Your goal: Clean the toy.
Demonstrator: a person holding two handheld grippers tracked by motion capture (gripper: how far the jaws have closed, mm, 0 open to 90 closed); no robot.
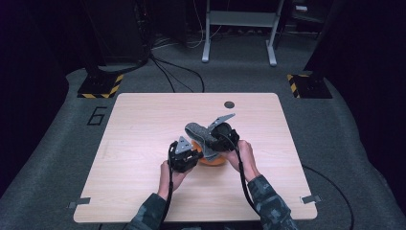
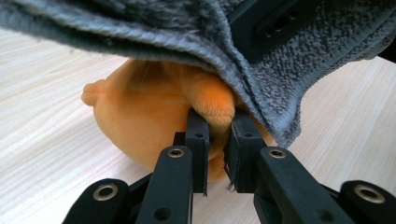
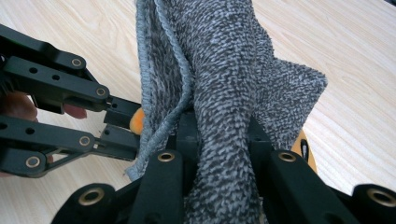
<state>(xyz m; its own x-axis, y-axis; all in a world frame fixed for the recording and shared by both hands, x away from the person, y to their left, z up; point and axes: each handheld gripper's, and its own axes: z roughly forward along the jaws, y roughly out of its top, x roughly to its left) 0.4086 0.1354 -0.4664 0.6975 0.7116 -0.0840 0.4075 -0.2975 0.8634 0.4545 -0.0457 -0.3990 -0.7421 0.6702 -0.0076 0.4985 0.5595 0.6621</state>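
From the high view, I see both of my grippers meeting near the middle of the table [image 1: 143, 115]. The left gripper [image 1: 191, 154] points to the right, at the orange plush toy [image 1: 214, 161], which lies on the wood between the two hands. The right gripper [image 1: 216, 139] is just behind and above the toy and carries the grey towel [image 1: 197, 130], whose long axis runs away to the upper left, over the toy.

In the left gripper view, my jaws are pressed together on a soft orange lobe of the toy [image 2: 154, 116]. The towel [image 2: 196, 32] hangs directly above and touches the toy on its upper side.

In the right gripper view, my jaws pinch a thick fold of the towel [image 3: 224, 93], which stretches straight away from me. The left gripper [image 3: 122, 128] comes from the left with a bit of orange at its tips, just beside the towel edge.

I judge that the towel lies above the toy, so the right hand is the one to move it across.
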